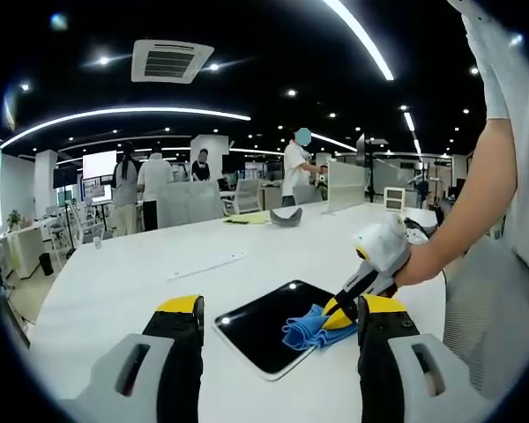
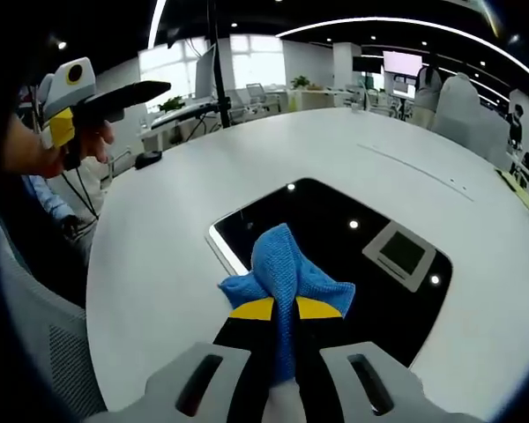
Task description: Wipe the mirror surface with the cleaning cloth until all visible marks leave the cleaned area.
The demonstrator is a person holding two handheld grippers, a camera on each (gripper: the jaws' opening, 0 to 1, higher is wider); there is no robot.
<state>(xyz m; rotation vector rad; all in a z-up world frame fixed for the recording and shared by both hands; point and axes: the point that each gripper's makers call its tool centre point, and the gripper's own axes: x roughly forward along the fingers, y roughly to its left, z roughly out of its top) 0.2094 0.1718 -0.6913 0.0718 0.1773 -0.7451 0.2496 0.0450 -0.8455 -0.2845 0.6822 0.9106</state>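
The mirror [image 1: 256, 335] is a dark, rounded rectangle lying flat on the white table [image 1: 115, 282]. In the right gripper view the mirror [image 2: 353, 220] reflects ceiling lights and a vent. A blue cleaning cloth [image 1: 301, 329] rests bunched on its near right corner. My right gripper [image 1: 339, 315], held by a hand, comes in from the right and is shut on that cloth. In its own view the right gripper [image 2: 282, 308] pinches the cloth [image 2: 286, 264] over the mirror's near edge. My left gripper [image 1: 278, 308] stands open above the table, short of the mirror, with nothing between its jaws. It also shows as the left gripper [image 2: 145, 90] raised at the far left.
The table [image 2: 159, 264] is large and white, with a curved edge near a grey mesh chair [image 2: 44, 344]. A thin white strip [image 1: 207, 266], a yellow sheet [image 1: 247, 218] and a grey object [image 1: 286, 216] lie farther back. Several people stand beyond the table.
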